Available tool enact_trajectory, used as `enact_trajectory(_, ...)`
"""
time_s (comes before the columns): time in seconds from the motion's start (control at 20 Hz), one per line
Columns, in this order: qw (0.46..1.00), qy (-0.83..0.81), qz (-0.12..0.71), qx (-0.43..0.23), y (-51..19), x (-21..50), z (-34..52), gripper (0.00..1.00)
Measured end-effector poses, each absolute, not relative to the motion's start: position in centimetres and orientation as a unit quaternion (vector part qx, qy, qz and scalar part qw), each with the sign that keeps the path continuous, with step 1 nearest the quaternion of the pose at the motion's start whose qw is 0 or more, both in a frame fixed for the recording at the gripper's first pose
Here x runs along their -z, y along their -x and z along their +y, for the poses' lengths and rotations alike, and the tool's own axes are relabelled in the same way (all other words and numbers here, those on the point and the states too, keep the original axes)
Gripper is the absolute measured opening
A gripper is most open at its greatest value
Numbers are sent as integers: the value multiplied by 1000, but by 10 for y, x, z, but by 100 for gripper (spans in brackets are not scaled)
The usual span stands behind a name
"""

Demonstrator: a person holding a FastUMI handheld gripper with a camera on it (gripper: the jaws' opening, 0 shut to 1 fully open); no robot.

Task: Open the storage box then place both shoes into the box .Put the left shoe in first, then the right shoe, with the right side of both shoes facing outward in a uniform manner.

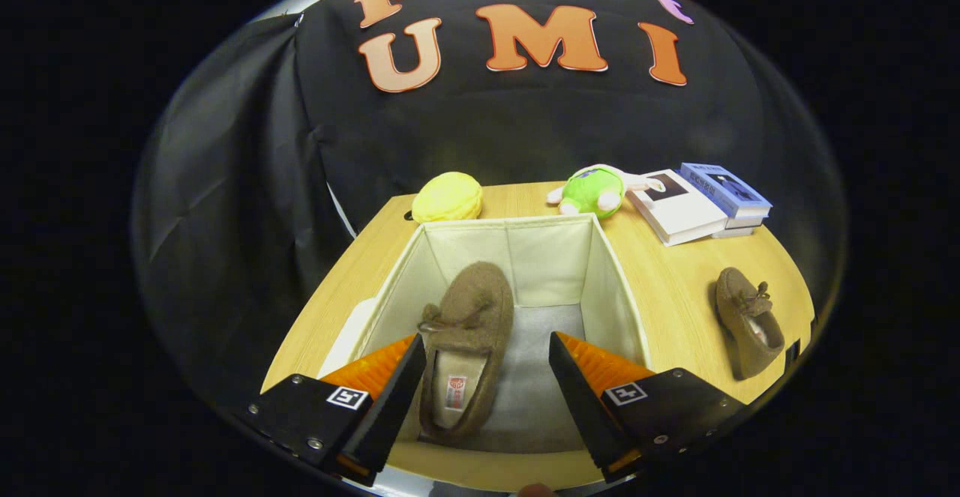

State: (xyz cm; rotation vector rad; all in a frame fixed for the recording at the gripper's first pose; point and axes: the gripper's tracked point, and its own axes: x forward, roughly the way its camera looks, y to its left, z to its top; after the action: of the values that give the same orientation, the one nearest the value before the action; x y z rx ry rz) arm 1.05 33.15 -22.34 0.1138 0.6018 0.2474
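An open cream fabric storage box (555, 253) stands on the wooden table just ahead of my fingers. One brown slipper (469, 332) lies inside it on the grey floor, toe pointing away, close to the box's left wall. My gripper (487, 362) hovers above the box's near rim, open. The slipper's heel shows between the fingers, nearer the left one, and neither finger presses on it. A second brown slipper (746, 317) rests on the table to the right of the box, outside it, toe pointing away.
Beyond the box sit a yellow round plush (448, 197) and a green plush toy (596, 190). A stack of books (701, 205) lies at the back right. The table (675, 279) ends just right of the second slipper.
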Motion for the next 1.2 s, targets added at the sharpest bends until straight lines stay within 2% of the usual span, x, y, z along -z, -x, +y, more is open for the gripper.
enact_trajectory(0.5, 965, -88, 215, -124, -5, 171, 244, 99)
enact_trajectory(0.85, 975, -92, 195, -61, -14, 186, 111, 99)
enact_trajectory(1.2, 967, -111, 228, 14, -23, 240, -8, 99)
